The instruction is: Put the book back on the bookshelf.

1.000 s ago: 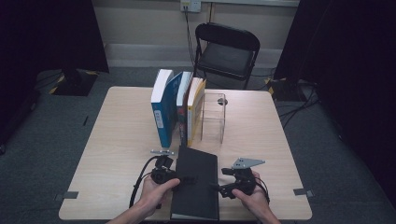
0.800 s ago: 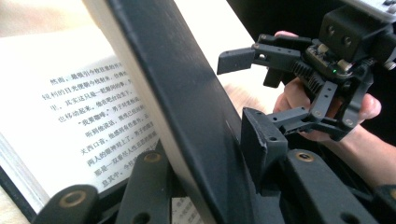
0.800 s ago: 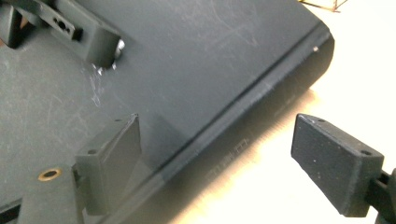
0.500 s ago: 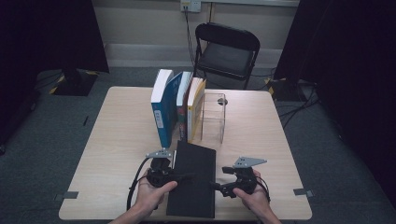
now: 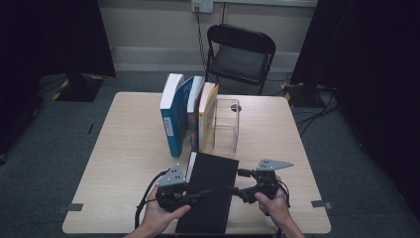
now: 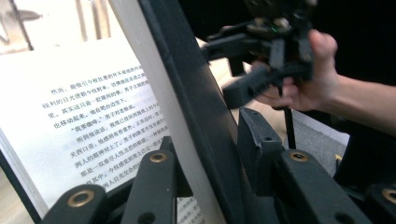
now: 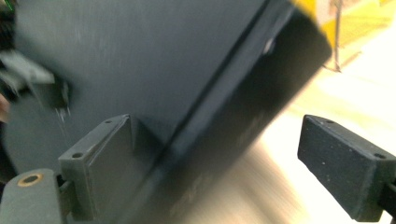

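Book (image 5: 207, 191) at near edge of surface (image 5: 124, 148), left tool (image 5: 190, 194) clamped on its cover and top pages, lifting that side, jaws just closing; right tool (image 5: 236, 191) open, one pad against the cover.

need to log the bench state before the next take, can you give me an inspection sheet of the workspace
surface: light wooden table, bare wood around the things.
job's things: black book at the near edge, its cover side lifted so a printed page shows in the left gripper view.
clutter: three upright books leaning beside a clear acrylic stand.
grippers: left gripper has just been closing, jaws clamped on the book's cover and pages; right gripper open, one jaw against the book's other edge, the other jaw apart.
cables: black cable loops from the left gripper; more cables lie on the floor at right.
surroundings: black folding chair behind the table, grey carpet, dark curtains.
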